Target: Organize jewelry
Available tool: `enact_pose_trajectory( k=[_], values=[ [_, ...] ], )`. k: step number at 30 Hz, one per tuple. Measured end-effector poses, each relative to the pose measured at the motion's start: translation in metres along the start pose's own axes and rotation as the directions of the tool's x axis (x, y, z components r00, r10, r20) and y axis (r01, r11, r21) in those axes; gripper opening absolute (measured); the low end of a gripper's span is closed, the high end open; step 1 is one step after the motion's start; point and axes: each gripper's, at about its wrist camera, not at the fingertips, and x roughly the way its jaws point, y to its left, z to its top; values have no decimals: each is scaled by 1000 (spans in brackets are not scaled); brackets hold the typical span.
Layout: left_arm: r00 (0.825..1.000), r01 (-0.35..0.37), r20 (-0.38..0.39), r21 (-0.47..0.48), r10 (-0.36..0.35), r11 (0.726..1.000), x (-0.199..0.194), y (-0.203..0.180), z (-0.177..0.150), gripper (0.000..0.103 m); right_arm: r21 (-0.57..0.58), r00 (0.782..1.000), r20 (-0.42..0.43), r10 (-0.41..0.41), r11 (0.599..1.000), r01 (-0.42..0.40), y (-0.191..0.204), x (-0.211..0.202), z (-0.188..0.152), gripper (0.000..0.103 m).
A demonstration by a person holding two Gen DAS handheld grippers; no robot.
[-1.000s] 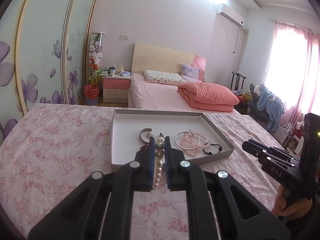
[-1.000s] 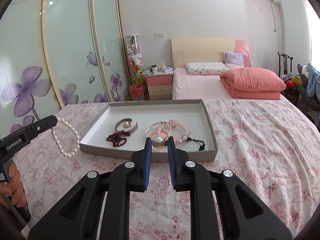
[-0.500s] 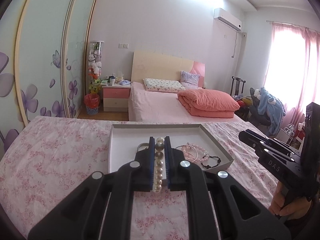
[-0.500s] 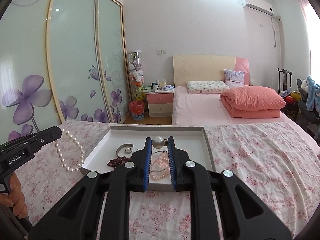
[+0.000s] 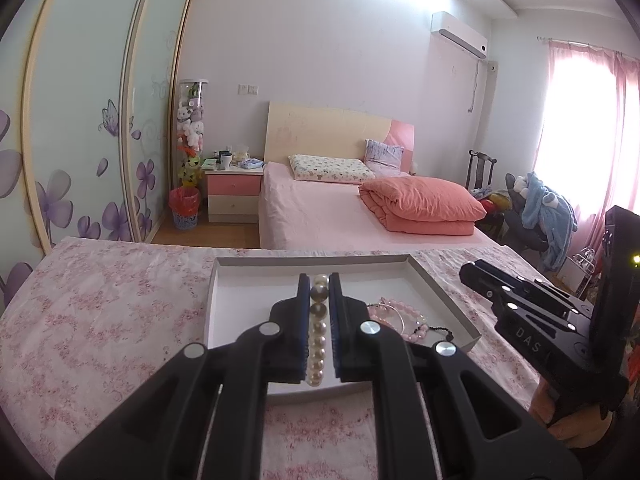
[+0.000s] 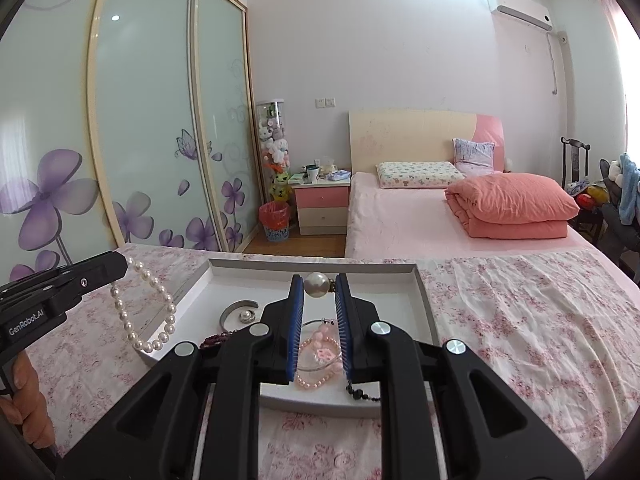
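A shallow white tray [image 5: 256, 280] [image 6: 420, 292] lies on a pink floral cloth. My left gripper [image 5: 319, 286] is shut on a white pearl bracelet [image 5: 317, 336], held above the tray's near side; the bracelet hangs from it in the right wrist view [image 6: 146, 312]. My right gripper [image 6: 318, 284] is shut on a large pearl piece [image 6: 316, 283], held above the tray. In the tray lie a pink bead bracelet [image 6: 320, 364] [image 5: 396, 316], a silver cuff [image 6: 236, 314], dark red beads [image 6: 216, 340] and a black bead string [image 6: 362, 394].
The floral cloth [image 6: 520, 320] covers the surface around the tray. Beyond it stand a bed with an orange quilt [image 6: 512, 204], a pink nightstand [image 6: 322, 208], a red bin [image 6: 274, 222] and sliding wardrobe doors [image 6: 152, 120]. The right gripper's body [image 5: 540, 320] shows at the left view's right.
Both grippers have risen and tilted up, so the tray sits lower in both views. The pearl bracelet and the large pearl piece stay held.
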Motion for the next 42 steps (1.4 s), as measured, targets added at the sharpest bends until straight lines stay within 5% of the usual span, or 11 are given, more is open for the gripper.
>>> enact_pose_trajectory(
  k=[9,11,15,25,35,42],
  values=[
    [998,-13,-56,-2,13,1000,50,-1,1,10,53,994,-96,44,998,-39,-6,55,-4,21],
    [997,-19,-69,-15,18,1000,60,0,1,12,71,993,-104,49,997,-42,-9,55,-6,46],
    [997,-35,-67,-46,32,998,57,12,-2,23,71,997,-73,35,997,-30,-17,35,-5,51],
    [993,-115,16,-66,116,991,-25,34,-6,47,87,999,-27,23,996,-21,-22,-37,-9,58],
    [972,-219,75,-37,222,975,-104,26,-33,84,86,1000,9,11,996,-11,-3,-107,-25,80],
    [959,-272,83,9,270,962,-130,12,-51,99,86,999,34,-19,996,16,8,-133,-40,91]
  ],
)
